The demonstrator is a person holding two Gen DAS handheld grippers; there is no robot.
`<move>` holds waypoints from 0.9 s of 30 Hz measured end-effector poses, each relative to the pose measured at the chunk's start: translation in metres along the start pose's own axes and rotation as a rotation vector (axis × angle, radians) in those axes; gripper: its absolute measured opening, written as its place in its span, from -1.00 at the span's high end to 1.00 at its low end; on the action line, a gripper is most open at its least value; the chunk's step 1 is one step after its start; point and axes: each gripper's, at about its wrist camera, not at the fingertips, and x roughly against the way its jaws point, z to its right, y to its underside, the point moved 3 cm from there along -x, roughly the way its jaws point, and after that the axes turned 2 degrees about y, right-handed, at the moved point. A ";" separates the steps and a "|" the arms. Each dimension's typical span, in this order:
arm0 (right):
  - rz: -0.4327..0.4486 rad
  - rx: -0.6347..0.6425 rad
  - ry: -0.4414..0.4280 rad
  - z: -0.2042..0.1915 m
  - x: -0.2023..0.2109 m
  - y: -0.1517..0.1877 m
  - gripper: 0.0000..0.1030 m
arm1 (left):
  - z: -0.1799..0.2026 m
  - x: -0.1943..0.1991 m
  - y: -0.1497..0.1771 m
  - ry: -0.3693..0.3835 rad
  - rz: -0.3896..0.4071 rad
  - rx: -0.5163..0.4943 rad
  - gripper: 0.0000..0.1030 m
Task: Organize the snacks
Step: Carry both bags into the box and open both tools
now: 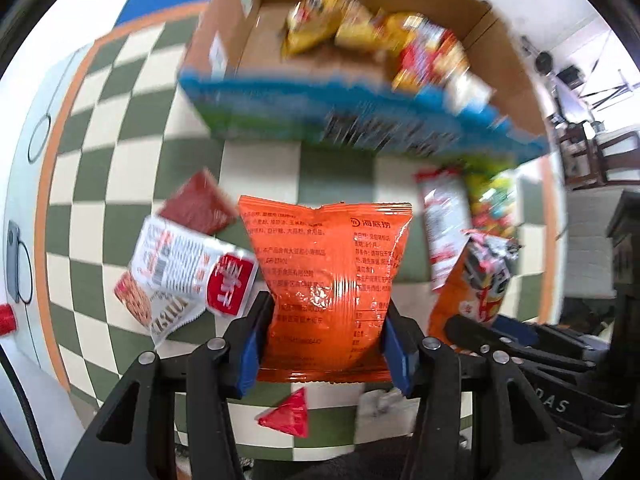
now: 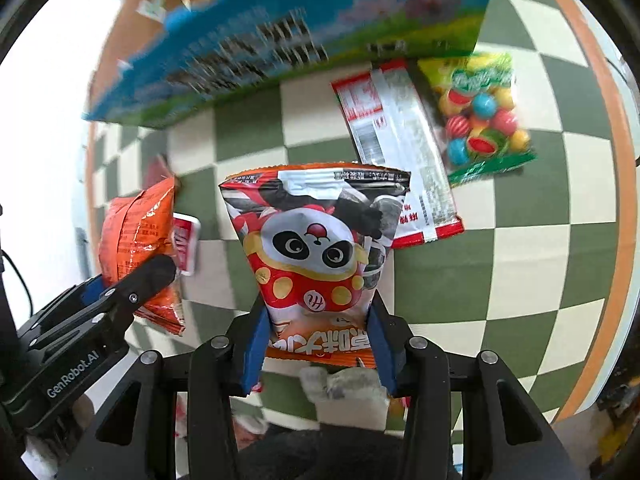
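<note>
My left gripper (image 1: 326, 320) is shut on an orange snack bag (image 1: 326, 276) and holds it above the checkered mat. My right gripper (image 2: 318, 320) is shut on a panda-print snack bag (image 2: 316, 248). Each gripper shows in the other's view: the right one with its bag (image 1: 476, 280) at the right, the left one with the orange bag (image 2: 132, 240) at the left. An open cardboard box (image 1: 404, 120) with a blue printed side stands ahead, with several yellow and red snack bags (image 1: 372, 36) inside. The box also shows in the right wrist view (image 2: 280, 40).
On the green-and-cream checkered mat (image 1: 120, 140) lie a white-and-red packet (image 1: 188, 268), a dark red packet (image 1: 200, 204), a small red triangle packet (image 1: 288, 416), a long white-red packet (image 2: 404, 148) and a bag of coloured candy balls (image 2: 480, 116). The mat has an orange border (image 2: 616, 120).
</note>
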 end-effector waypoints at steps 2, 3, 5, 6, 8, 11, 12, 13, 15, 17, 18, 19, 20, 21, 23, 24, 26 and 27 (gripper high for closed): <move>0.024 -0.004 -0.032 0.011 0.027 -0.007 0.07 | 0.007 0.024 -0.019 0.033 0.034 -0.004 0.06; 0.036 -0.006 -0.049 0.015 0.041 -0.010 0.07 | 0.009 0.035 -0.033 0.048 0.049 -0.005 0.06; 0.069 -0.004 -0.075 0.018 0.066 -0.016 0.07 | 0.018 0.050 -0.057 0.073 0.072 -0.013 0.06; 0.088 -0.003 -0.087 0.018 0.079 -0.021 0.07 | 0.019 0.055 -0.066 0.079 0.083 -0.012 0.06; 0.122 -0.005 -0.111 0.017 0.101 -0.031 0.07 | 0.021 0.064 -0.091 0.074 0.102 -0.021 0.06; 0.189 0.006 -0.115 0.008 0.128 -0.062 0.07 | 0.019 0.067 -0.130 0.048 0.112 -0.026 0.06; 0.208 0.009 -0.108 0.006 0.132 -0.072 0.07 | 0.018 0.065 -0.141 0.036 0.107 -0.030 0.06; 0.227 0.011 -0.096 -0.002 0.132 -0.083 0.07 | 0.016 0.060 -0.155 0.028 0.096 -0.026 0.06; 0.259 0.017 -0.061 -0.012 0.137 -0.114 0.07 | 0.011 0.049 -0.169 0.014 0.069 -0.025 0.06; 0.277 0.014 -0.031 -0.021 0.132 -0.148 0.07 | 0.005 0.031 -0.184 0.003 0.029 -0.011 0.06; 0.283 0.012 -0.014 -0.020 0.132 -0.163 0.07 | 0.003 0.024 -0.190 -0.003 0.011 -0.005 0.06; 0.287 0.007 -0.001 -0.018 0.133 -0.177 0.07 | 0.000 0.012 -0.198 -0.014 -0.014 -0.003 0.06; 0.288 -0.001 0.012 -0.015 0.132 -0.194 0.07 | -0.001 0.007 -0.200 -0.020 -0.024 0.002 0.06; 0.287 -0.008 0.023 -0.015 0.129 -0.206 0.07 | -0.003 0.000 -0.204 -0.031 -0.037 0.003 0.06; 0.283 -0.016 0.047 -0.014 0.125 -0.229 0.07 | -0.006 -0.013 -0.210 -0.056 -0.056 0.001 0.05; 0.280 -0.026 0.056 -0.011 0.120 -0.241 0.07 | -0.009 -0.020 -0.213 -0.063 -0.066 0.007 0.05; 0.263 -0.035 0.066 -0.008 0.112 -0.261 0.07 | -0.010 -0.028 -0.216 -0.073 -0.084 0.009 0.05; 0.261 -0.038 0.072 -0.010 0.104 -0.270 0.07 | -0.012 -0.032 -0.218 -0.074 -0.093 0.018 0.05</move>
